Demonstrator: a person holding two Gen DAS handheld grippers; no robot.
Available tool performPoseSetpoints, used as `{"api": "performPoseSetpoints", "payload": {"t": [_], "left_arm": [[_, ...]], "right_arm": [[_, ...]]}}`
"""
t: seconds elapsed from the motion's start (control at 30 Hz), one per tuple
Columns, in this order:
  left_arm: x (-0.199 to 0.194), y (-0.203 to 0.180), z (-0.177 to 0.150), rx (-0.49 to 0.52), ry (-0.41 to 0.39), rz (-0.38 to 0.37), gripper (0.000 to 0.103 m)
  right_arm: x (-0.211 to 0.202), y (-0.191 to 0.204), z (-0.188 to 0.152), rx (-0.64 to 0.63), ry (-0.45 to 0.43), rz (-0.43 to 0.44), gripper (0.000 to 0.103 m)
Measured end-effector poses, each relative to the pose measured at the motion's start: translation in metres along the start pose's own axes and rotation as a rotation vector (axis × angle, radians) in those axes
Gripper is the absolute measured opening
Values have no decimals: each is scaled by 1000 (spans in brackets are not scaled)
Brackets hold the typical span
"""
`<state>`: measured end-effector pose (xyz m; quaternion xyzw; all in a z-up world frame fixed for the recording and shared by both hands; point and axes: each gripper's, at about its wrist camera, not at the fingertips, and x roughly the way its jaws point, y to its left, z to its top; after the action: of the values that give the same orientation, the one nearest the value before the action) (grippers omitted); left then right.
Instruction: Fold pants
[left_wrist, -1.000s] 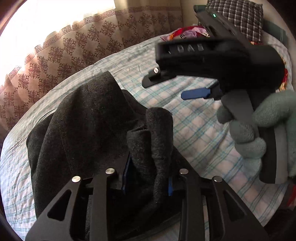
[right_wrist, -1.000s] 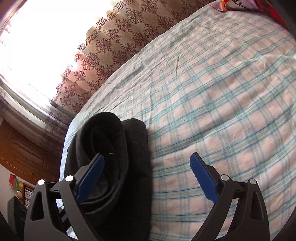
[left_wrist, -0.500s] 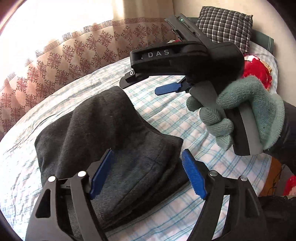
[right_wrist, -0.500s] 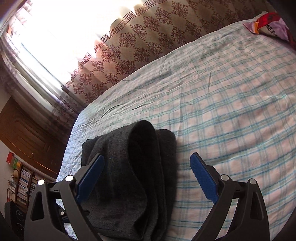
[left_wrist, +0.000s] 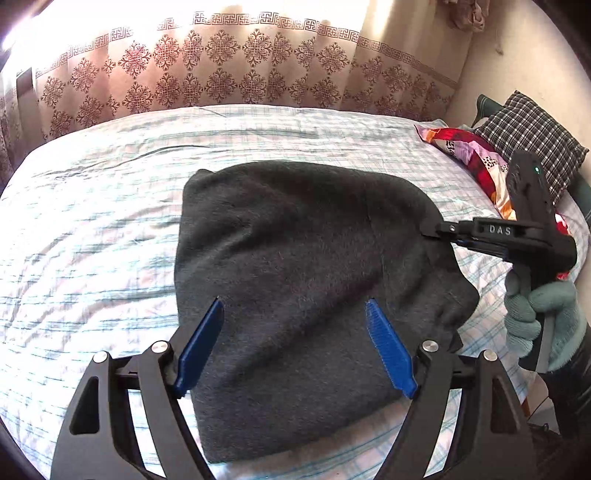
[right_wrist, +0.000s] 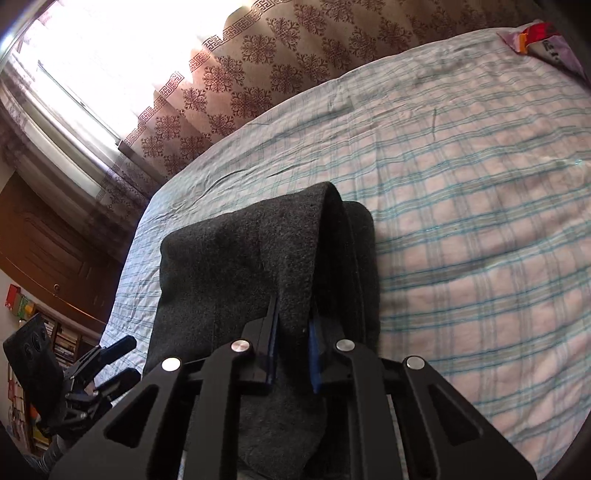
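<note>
Right gripper (right_wrist: 291, 347) pinching the folded pants (left_wrist: 306, 280)

Left gripper (left_wrist: 295, 347) is opening, nothing between its fingers, pants below; plenty of bare bed (left_wrist: 92, 229) on either side.

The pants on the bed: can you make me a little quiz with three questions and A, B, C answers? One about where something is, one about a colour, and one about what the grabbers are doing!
1. Where do the pants lie?
A. on the checked bed sheet
B. on the floor
C. on the dark checked pillow

2. What colour are the pads on the left gripper?
A. red
B. blue
C. yellow

3. What is the right gripper doing?
A. resting wide open on the sheet
B. holding a pillow
C. pinching a fold of the pants

Answers:
1. A, the dark grey pants are spread over the checked sheet.
2. B, both pads are bright blue; the jaws are opening, with the pants below and no cloth gripped.
3. C, its jaws are closed on a ridge of grey cloth at the right edge of the pants.
</note>
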<state>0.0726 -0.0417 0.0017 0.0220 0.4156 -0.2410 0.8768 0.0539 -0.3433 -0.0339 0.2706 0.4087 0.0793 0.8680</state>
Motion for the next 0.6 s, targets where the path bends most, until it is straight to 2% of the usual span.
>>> {"api": "performPoseSetpoints", "payload": {"t": [0.03,0.1,0.17,0.23,0.3,0.33,0.4,0.47,0.53,0.6], "left_arm": [[5,4,3,0,0,3,84],[16,8,4,-1,20,10,84],[25,15,8,-22,35,9,84],[29,23,15,-52,34,21,84],[29,28,21,-65,26,26,84],[28,29,24,-64,22,39,84],[26,30,25,-59,22,48,84],[23,30,25,-64,24,42,84],[19,28,19,-61,31,35,84],[16,24,9,-50,49,29,84]], "right_arm": [[4,-5,-3,-2,5,-33,7],[28,-19,-12,22,77,-47,9],[32,-20,-17,20,72,-61,10],[22,-13,-13,1,58,-94,28],[0,0,-11,-47,-7,-167,37],[-14,11,-11,-97,-55,-170,51],[-35,32,-16,-175,-97,-134,64],[-40,49,-30,-246,-71,-86,63],[-32,63,-48,-337,-20,-96,52],[-22,67,-67,-415,33,-123,49]]}}
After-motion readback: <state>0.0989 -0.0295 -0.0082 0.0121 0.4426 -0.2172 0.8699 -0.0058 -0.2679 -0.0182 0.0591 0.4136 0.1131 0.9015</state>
